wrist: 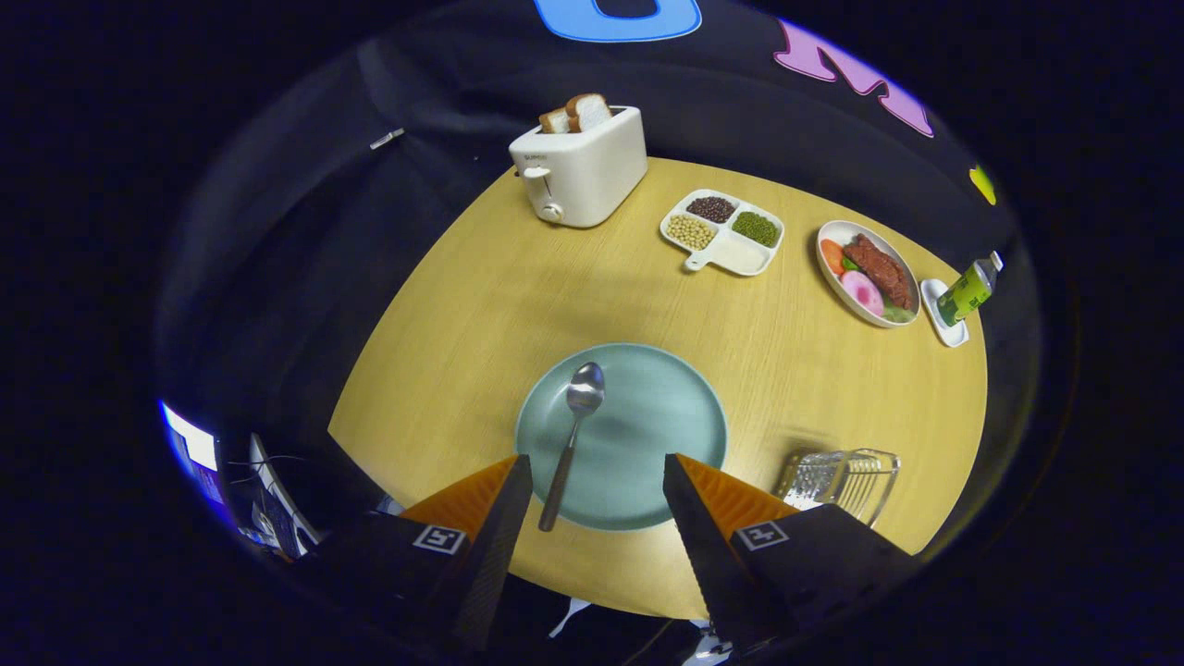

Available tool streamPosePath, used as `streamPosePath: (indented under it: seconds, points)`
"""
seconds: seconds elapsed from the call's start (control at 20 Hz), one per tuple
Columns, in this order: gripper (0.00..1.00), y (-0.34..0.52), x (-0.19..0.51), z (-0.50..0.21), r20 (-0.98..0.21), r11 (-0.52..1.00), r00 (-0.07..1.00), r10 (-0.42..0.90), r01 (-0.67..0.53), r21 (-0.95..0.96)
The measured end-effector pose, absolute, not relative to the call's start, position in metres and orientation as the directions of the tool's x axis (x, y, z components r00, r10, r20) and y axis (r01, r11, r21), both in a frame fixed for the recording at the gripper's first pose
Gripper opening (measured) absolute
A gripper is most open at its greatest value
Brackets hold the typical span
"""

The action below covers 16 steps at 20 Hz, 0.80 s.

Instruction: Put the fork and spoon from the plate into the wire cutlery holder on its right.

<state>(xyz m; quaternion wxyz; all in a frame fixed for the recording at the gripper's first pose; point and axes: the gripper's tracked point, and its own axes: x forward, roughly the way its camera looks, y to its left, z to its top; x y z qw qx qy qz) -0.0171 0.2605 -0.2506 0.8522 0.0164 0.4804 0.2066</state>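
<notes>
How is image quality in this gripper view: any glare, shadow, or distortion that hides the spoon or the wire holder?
Gripper view: fisheye bends the round wooden table edge; the steel spoon on the pale green plate is sharp with a soft shadow beside it; the clear wire cutlery holder glints and reads faintly; the open gripper fingers are dark, in focus.

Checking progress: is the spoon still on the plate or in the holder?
On the plate: the spoon lies across its left side, between the open gripper jaws.
</notes>
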Motion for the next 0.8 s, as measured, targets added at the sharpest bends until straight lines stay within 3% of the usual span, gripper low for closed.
streamPosePath:
  seconds: [0.15,0.4,0.55,0.75,0.8]
  points:
    - [0.9,0.281,-0.022,-0.29,-0.837,0.918,0.422,0.348,-0.335,0.212]
    - [0.8,0.295,-0.016,-0.333,-0.875,0.935,0.38,0.302,-0.298,0.193]
    - [0.65,0.299,-0.011,-0.346,-0.893,0.939,0.352,0.279,-0.296,0.176]
    - [0.15,0.299,-0.009,-0.362,-0.902,0.942,0.336,0.27,-0.284,0.176]
    - [0.11,0.293,-0.011,-0.354,-0.899,0.943,0.339,0.277,-0.276,0.187]
